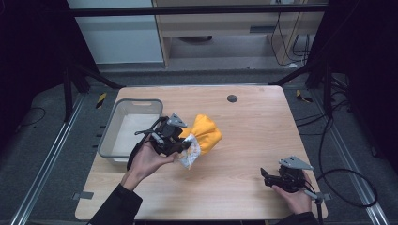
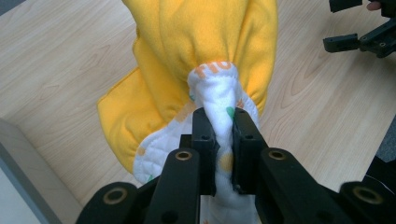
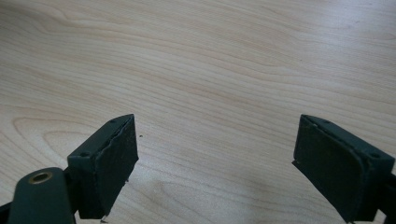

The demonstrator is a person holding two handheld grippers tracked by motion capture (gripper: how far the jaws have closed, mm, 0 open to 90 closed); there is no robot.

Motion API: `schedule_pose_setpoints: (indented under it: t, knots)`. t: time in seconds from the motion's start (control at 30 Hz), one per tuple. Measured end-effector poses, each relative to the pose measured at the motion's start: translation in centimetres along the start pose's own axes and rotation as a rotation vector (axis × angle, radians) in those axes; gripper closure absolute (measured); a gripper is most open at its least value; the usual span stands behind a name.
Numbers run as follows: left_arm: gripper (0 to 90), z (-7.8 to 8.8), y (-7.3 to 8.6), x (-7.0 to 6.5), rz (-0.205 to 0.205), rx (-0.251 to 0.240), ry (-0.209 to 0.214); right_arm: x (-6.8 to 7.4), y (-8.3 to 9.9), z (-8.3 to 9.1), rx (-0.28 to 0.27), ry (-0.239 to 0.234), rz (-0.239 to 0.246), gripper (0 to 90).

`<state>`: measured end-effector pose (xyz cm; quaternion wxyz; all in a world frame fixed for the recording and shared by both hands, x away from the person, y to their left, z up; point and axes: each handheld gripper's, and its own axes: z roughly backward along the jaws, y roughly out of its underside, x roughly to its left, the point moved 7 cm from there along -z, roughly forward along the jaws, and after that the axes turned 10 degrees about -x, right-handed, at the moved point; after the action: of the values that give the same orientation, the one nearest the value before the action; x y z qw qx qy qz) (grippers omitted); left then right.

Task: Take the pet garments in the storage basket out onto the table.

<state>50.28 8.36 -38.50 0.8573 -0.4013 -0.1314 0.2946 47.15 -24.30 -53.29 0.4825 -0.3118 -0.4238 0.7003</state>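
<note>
Your left hand-held gripper (image 2: 219,123) is clamped on a bunched fold of the yellow cloth (image 1: 205,133), just right of the grey bin (image 1: 112,129). The cloth's white printed lining (image 2: 217,93) sits between the 2 jaws. Your right hand-held gripper (image 3: 217,163) stands wide, holding nothing, well right of the bin over bare wood. The desk (image 1: 253,136) is pale woodgrain, with 1 dark round plug (image 1: 232,98) beyond the bin. The lining's print is too small to read.

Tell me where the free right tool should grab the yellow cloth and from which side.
Probably the loose yellow end of the cloth, coming in from the table's right side. The left tool already pinches the white quilted end, so the yellow bulk hangs free toward the open right tool.
</note>
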Motion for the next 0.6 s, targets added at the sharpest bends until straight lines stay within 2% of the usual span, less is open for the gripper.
schedule_pose_setpoints:
  t: [0.17, 0.6]
  knots:
    - [82.2, -1.6, 0.9, -0.3, 0.01, 0.01, 0.015, 0.0, 0.0, 0.0, 0.0, 0.003, 0.003, 13.4]
    - [82.2, -4.1, 2.2, -1.0, 0.015, 0.032, 0.035, -0.1, 0.0, -0.1, -0.002, 0.006, -0.001, 13.4]
